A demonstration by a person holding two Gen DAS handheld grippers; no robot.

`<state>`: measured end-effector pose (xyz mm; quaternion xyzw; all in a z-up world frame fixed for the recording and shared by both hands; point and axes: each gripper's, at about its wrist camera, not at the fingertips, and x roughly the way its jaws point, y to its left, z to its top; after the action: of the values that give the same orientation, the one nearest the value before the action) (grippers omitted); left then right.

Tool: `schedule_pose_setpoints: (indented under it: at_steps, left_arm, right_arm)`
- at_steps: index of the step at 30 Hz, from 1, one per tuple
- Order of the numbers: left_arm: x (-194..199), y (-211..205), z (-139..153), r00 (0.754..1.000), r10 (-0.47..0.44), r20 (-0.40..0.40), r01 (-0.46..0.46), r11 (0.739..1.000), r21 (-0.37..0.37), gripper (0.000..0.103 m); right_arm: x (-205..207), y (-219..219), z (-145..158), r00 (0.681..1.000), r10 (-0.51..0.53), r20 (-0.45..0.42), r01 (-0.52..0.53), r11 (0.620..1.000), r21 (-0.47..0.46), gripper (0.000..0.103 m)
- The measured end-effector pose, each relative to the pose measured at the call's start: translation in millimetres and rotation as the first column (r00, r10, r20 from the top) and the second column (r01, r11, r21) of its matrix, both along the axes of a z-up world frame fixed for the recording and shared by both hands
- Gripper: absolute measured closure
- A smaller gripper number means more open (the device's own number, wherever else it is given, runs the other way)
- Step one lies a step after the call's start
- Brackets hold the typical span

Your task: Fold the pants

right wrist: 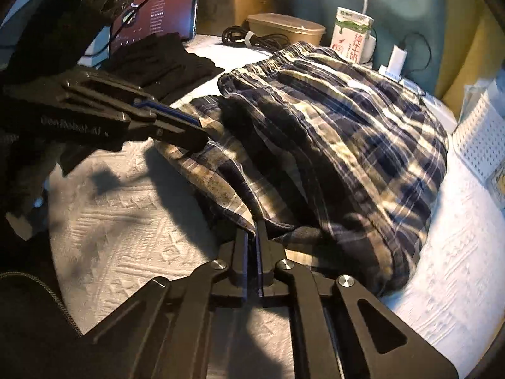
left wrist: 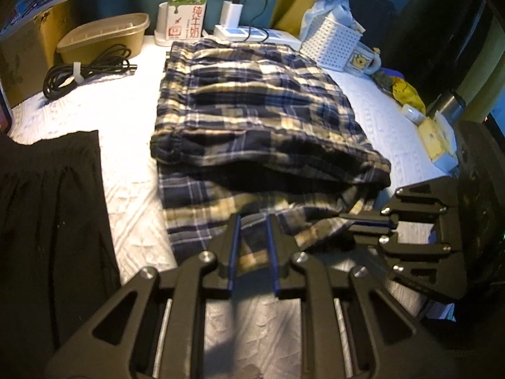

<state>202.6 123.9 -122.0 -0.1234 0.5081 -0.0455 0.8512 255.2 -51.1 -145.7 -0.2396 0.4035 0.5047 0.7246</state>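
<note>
Two layers of soft plaid pants (left wrist: 252, 101) lie on the white textured counter (left wrist: 126, 120), the upper part folded over a lower layer that trails toward both grippers. Limp, light cloth like this will likely sag and slide, so its near hem corners look the best hold. Left gripper (left wrist: 254, 221) has its jaws narrowly parted around that hem; right gripper (right wrist: 252, 230) has its jaws pressed together, pinching the hem edge.

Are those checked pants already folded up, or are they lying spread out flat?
Partly folded: the plaid pants lie doubled over, the elastic waistband on top, with a lower layer sticking out toward the cameras.
</note>
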Motion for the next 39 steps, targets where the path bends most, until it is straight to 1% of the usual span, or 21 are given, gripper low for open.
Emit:
schedule_pose_setpoints:
  at_steps: [4,7,10,11,12,13,14,15,17,20,22,24,26,28,29,30,32,33,34,37,39]
  left_arm:
    - [-7,0,-2,1.0,0.005,-0.007,-0.005,1.0,0.007,0.086]
    - [-11,3,-11,0.999,0.016,-0.041,-0.016,1.0,0.016,0.086]
    - [-14,7,-13,0.998,0.024,-0.051,-0.022,0.999,0.027,0.086]
    - [-16,9,-11,0.998,0.028,-0.048,-0.027,0.999,0.031,0.086]
    - [-17,12,-9,0.999,0.032,-0.04,-0.03,0.999,0.033,0.086]
    - [-18,13,-6,0.999,0.033,-0.03,-0.032,0.999,0.033,0.086]
    - [-19,14,0,0.999,0.033,-0.009,-0.033,0.999,0.027,0.086]
    - [-20,14,3,1.0,0.031,0.003,-0.031,0.999,0.023,0.086]
    - [-19,10,13,0.999,0.019,0.032,-0.019,1.0,0.013,0.086]
    - [-13,1,16,0.999,-0.016,0.047,0.016,1.0,0.0,0.086]
    - [-8,-6,13,0.998,-0.033,0.047,0.033,0.999,0.004,0.086]
    - [0,-13,9,0.998,-0.046,0.042,0.046,0.999,-0.002,0.086]
    - [6,-18,4,0.998,-0.053,0.034,0.053,0.999,-0.006,0.086]
    - [9,-20,-1,0.998,-0.059,0.021,0.059,0.998,-0.004,0.086]
    - [11,-20,-5,0.998,-0.061,0.012,0.061,0.998,0.0,0.086]
    - [10,-20,-8,0.998,-0.062,0.007,0.062,0.998,0.002,0.086]
    - [10,-16,-15,0.998,-0.059,-0.014,0.059,0.998,0.001,0.086]
    - [9,-14,-17,0.998,-0.057,-0.016,0.057,0.998,-0.004,0.086]
    - [7,-12,-17,0.998,-0.058,-0.007,0.058,0.998,-0.019,0.086]
    - [3,-8,-12,0.999,-0.045,-0.004,0.045,0.999,-0.014,0.086]
    - [1,-4,-4,0.999,-0.042,0.023,0.042,0.999,-0.017,0.086]
  right_arm:
    - [-19,-6,1,1.0,0.021,0.009,-0.021,1.0,-0.019,0.1]
    - [-24,-8,-1,1.0,0.001,0.01,-0.001,1.0,-0.012,0.099]
    - [-29,-9,2,0.999,-0.032,0.026,0.032,0.999,-0.012,0.098]
    - [-33,-11,2,0.999,-0.036,0.033,0.036,0.999,-0.015,0.093]
    - [-37,-13,1,0.999,-0.029,0.027,0.03,0.999,-0.02,0.08]
    - [-40,-15,2,1.0,-0.02,0.013,0.02,1.0,-0.013,0.071]
    - [-42,-17,3,1.0,-0.01,-0.005,0.01,1.0,-0.006,0.053]
    - [-45,-20,4,0.999,0.002,-0.035,-0.002,1.0,-0.006,0.046]
    - [-47,-24,7,0.999,0.007,-0.049,-0.007,1.0,0.003,0.046]
    - [-33,-29,21,0.998,-0.045,-0.049,0.047,0.997,0.061,0.046]
    - [-19,-32,32,0.994,-0.09,-0.054,0.096,0.988,0.125,0.046]
    - [-1,-33,40,0.987,-0.144,-0.068,0.155,0.966,0.205,0.046]
    - [17,-29,39,0.978,-0.183,-0.101,0.202,0.95,0.238,0.047]
    - [27,-24,30,0.973,-0.202,-0.112,0.222,0.952,0.212,0.068]
    - [30,-22,20,0.967,-0.224,-0.121,0.243,0.955,0.171,0.085]
    - [30,-23,12,0.964,-0.235,-0.123,0.252,0.957,0.142,0.091]
    - [27,-29,-6,0.959,-0.257,-0.118,0.267,0.96,0.082,0.092]
    - [23,-38,-7,0.957,-0.265,-0.115,0.278,0.954,0.116,0.092]
    - [19,-46,-8,0.954,-0.273,-0.127,0.287,0.951,0.115,0.092]
    - [13,-59,-2,0.949,-0.289,-0.127,0.301,0.949,0.093,0.092]
    - [15,-67,12,0.946,-0.296,-0.132,0.313,0.94,0.133,0.092]
